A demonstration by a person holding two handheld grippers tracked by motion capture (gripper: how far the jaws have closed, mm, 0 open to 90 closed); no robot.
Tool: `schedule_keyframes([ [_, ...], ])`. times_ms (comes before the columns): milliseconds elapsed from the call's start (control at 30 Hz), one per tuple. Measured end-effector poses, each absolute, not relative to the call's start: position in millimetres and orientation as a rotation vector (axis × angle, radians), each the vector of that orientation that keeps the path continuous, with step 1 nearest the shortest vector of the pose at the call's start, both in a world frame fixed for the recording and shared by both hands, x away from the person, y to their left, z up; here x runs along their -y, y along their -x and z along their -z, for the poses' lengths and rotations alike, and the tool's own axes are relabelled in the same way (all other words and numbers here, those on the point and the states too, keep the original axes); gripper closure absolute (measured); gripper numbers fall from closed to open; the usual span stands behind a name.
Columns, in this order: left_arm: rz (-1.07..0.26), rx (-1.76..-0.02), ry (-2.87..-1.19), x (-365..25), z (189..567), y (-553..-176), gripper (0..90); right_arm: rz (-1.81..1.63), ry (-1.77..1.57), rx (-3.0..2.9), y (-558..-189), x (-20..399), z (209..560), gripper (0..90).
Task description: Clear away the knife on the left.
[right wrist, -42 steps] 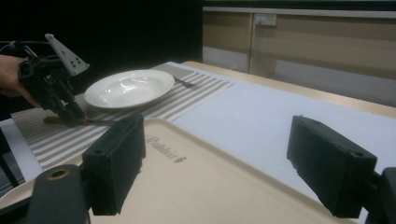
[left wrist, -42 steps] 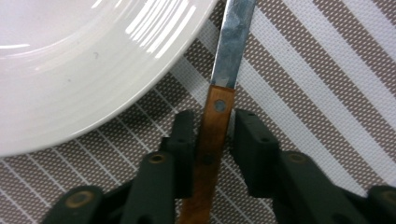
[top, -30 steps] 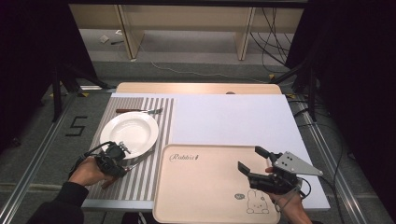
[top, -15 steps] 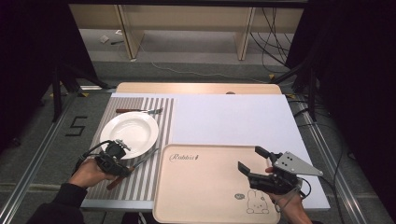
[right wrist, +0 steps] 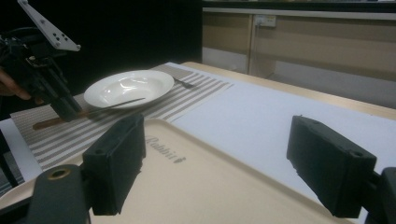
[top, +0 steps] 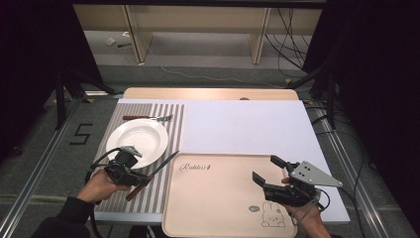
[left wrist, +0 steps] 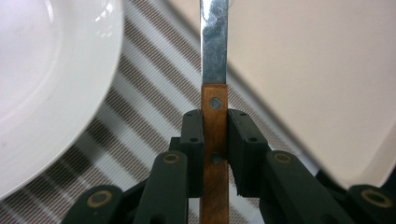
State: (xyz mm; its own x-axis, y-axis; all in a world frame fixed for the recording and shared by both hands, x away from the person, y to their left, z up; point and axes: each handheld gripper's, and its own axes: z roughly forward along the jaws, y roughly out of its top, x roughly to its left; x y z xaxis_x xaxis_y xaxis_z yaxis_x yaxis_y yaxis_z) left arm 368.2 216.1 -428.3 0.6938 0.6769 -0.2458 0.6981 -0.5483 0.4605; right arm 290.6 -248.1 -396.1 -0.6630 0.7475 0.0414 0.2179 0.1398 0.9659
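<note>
Knife pinched by its wooden handle, lifted near the worktop's front-left corner beside the plate.

Left gripper (top: 141,174) with fingers (left wrist: 192,140) clamped on the knife (left wrist: 214,140) about mid-handle, blade reaching out toward the tray (top: 223,198) corner; right gripper (top: 265,171) hovering with fingers spread wide and empty over the tray near the front-right edge. Narrow grip on a smooth, slim handle: likely to pivot or slip out under a quick swing, dropping onto the striped placemat (top: 163,134) or clattering against the white plate (top: 138,139). Long blade tip close to the tray rim, so apt to catch there on a low sweep. Fork (top: 148,118) lying by the mat's far edge, well clear. Best kept level and slow.
</note>
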Motion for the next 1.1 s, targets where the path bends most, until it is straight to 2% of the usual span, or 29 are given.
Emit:
schedule_keyframes([
  [500, 0.086, -0.969, -2.341, -182, 419, -354, 76.8, -1.544, -0.925, -1.968, -291, 248, 396, 20.6],
  [1100, 0.106, -0.955, -2.361, -147, 422, -345, 76.9, -1.543, -0.929, -1.972, -291, 248, 396, 20.6],
])
